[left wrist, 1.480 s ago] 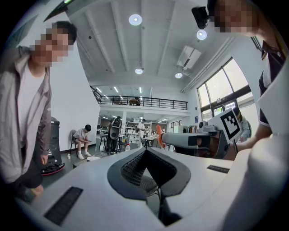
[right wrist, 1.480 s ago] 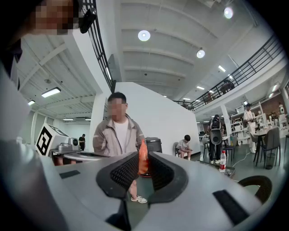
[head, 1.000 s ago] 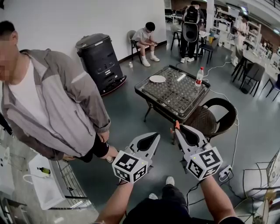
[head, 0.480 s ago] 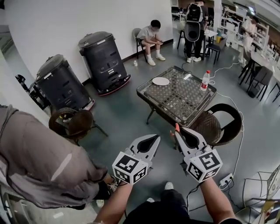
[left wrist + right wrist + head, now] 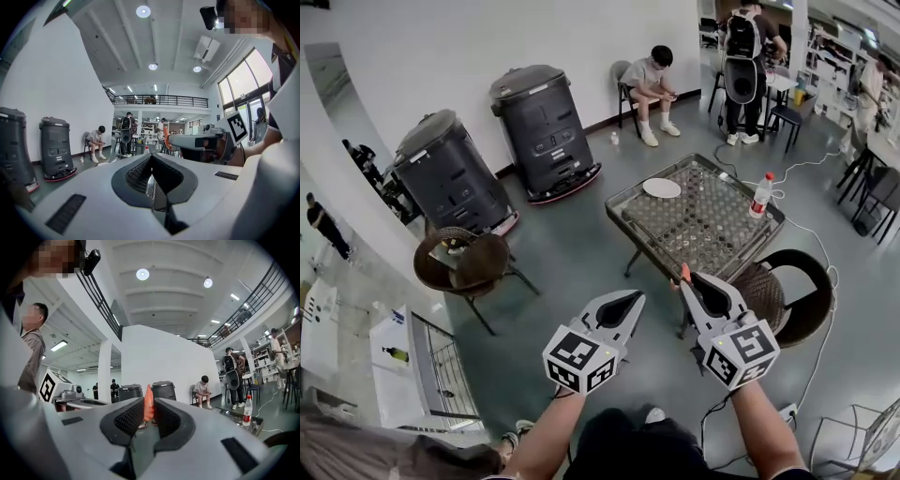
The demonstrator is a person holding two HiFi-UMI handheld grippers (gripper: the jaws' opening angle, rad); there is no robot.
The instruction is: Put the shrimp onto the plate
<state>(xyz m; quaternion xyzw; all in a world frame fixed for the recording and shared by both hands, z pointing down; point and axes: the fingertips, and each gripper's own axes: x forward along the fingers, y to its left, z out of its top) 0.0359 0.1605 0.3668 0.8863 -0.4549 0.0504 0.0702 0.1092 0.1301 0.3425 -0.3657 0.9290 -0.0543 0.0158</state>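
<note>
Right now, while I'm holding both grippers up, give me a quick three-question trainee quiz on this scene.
1. True or false: the shrimp already lies on the plate.
2. Which is shut on the shrimp? A) left gripper B) right gripper
3. Which red-capped thing stands on the table?
Key: 1 false; 2 B; 3 the bottle.

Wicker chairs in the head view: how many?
2. One chair stands apart, left of the table; the other chair sits against the table's near side. Any outside the frame would be missed.
</note>
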